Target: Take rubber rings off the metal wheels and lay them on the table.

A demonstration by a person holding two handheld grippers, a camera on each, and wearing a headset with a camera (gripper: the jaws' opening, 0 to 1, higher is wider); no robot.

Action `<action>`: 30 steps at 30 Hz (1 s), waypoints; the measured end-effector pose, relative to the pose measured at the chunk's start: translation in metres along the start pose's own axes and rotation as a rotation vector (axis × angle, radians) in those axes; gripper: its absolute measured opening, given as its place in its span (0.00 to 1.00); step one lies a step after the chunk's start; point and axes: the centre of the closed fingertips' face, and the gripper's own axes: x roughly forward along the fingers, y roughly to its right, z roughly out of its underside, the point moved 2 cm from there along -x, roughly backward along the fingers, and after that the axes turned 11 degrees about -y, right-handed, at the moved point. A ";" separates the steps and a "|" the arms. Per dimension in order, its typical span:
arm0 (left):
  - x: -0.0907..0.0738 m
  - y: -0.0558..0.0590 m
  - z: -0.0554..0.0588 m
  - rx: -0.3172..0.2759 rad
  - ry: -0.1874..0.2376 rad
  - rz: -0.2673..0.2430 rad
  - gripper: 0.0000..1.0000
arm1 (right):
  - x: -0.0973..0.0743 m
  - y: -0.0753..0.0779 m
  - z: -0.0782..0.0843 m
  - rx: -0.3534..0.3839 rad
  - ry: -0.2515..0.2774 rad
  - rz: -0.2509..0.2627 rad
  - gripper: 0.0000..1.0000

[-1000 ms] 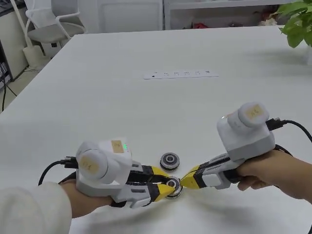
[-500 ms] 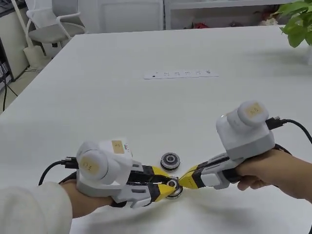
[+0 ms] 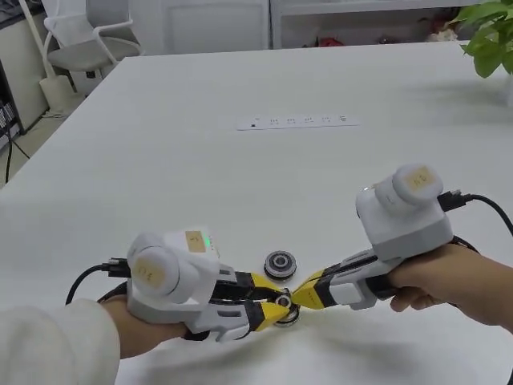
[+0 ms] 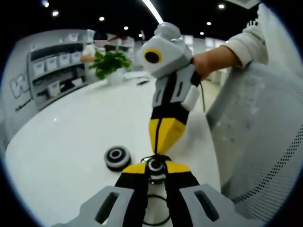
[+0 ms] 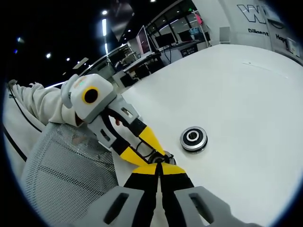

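Since the earlier frame my right gripper [image 3: 298, 298] had crept a touch closer to the held wheel [image 3: 286, 308]; everything else had stayed put. That wheel sat clamped across its sides in the left gripper [image 3: 278, 308], whose jaws were closed onto it just above the table [image 3: 240, 176]. I kept it gripped that way so the wheel could not turn or slide while the other tool pulled. The right gripper met the held wheel head-on from the opposite side. Its jaws were pressed together at the wheel's edge, pinching the rubber ring [image 4: 156, 156] there, as far as I could judge. The ring was still on the wheel, not yet free. Just beyond the held wheel lay a second wheel [image 3: 280, 262], flat and alone, its dark band still on. Well beyond the held wheel lay a power strip [image 3: 297, 122]. I counted two wheels, two grippers and one strip.
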 end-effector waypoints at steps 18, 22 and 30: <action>0.000 0.000 -0.001 -0.038 0.009 0.002 0.14 | -0.004 -0.002 -0.007 0.016 0.037 -0.009 0.00; -0.001 0.000 -0.002 -0.049 -0.012 0.011 0.14 | -0.004 -0.002 -0.008 0.013 0.038 -0.009 0.00; -0.009 -0.001 -0.004 -0.064 -0.026 0.031 0.15 | -0.005 -0.003 -0.007 0.020 0.033 -0.012 0.00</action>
